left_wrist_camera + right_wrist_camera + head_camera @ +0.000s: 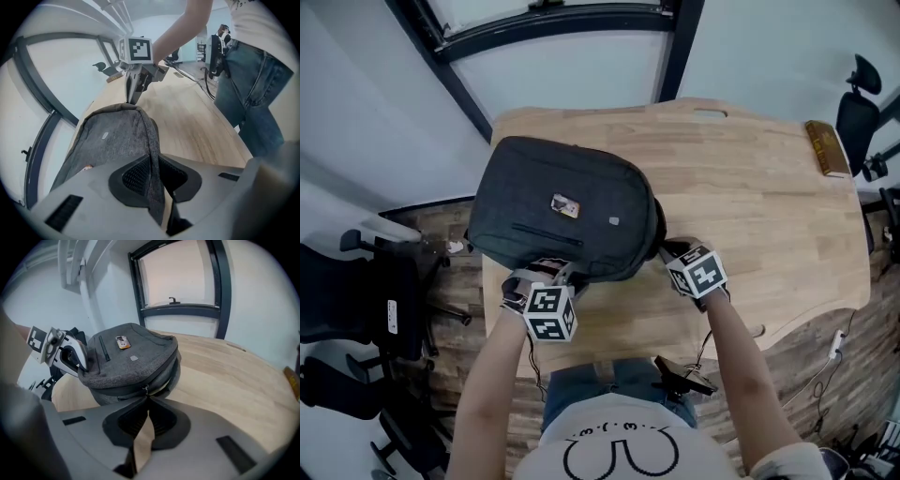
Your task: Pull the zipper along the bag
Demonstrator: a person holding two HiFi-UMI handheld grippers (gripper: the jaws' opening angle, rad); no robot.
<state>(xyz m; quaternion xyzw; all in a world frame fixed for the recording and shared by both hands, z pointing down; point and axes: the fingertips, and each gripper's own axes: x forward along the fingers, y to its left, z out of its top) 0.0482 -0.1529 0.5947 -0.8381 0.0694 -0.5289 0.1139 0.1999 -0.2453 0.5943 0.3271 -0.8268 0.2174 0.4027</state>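
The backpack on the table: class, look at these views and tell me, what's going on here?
A person stands at the wooden table with a hand-held gripper in each hand, working on a grey backpack. The left hand-held gripper is shut on a fold of the backpack's fabric at its near edge, steadying it. The right hand-held gripper is pinched on the zipper pull at the bag's side. The zip looks slightly open beside the pull.
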